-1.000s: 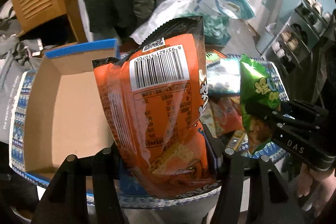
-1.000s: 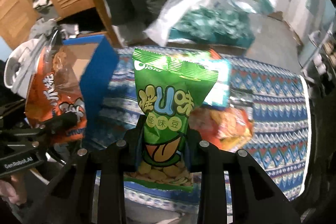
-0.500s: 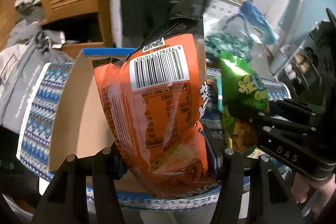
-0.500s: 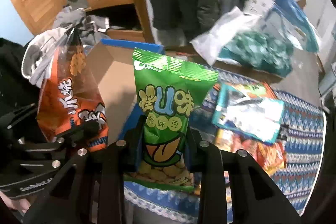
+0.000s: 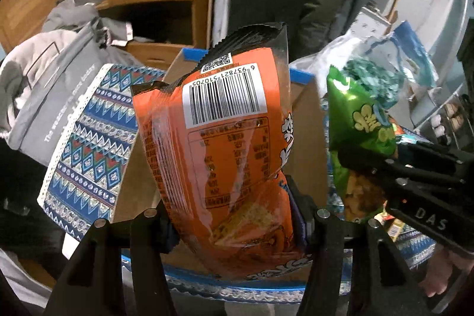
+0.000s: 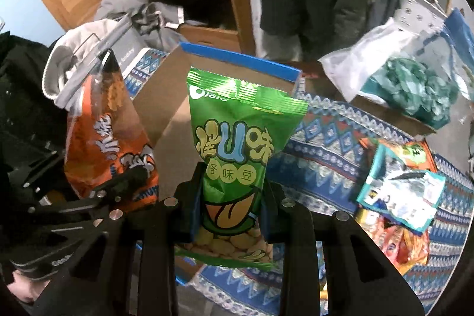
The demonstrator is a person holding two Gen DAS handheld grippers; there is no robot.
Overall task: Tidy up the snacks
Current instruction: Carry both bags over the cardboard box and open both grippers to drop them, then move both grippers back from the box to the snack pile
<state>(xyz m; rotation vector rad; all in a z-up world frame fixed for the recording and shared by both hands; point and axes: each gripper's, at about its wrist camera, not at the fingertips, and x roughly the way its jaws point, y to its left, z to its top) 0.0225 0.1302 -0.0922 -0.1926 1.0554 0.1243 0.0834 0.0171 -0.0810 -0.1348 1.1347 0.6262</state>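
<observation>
The left gripper (image 5: 237,222) is pinching a crinkly orange snack bag (image 5: 225,144) by its lower end, holding it upright over the open brown cardboard box with a blue rim (image 6: 174,99). Beside it, the right gripper (image 6: 229,208) is clamping a glossy green bean packet (image 6: 237,156) above the box's near edge and the blue patterned tablecloth (image 6: 326,144).

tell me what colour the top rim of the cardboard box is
Blue, along the box rim above its plain brown inside; the right wrist view shows it best.
</observation>
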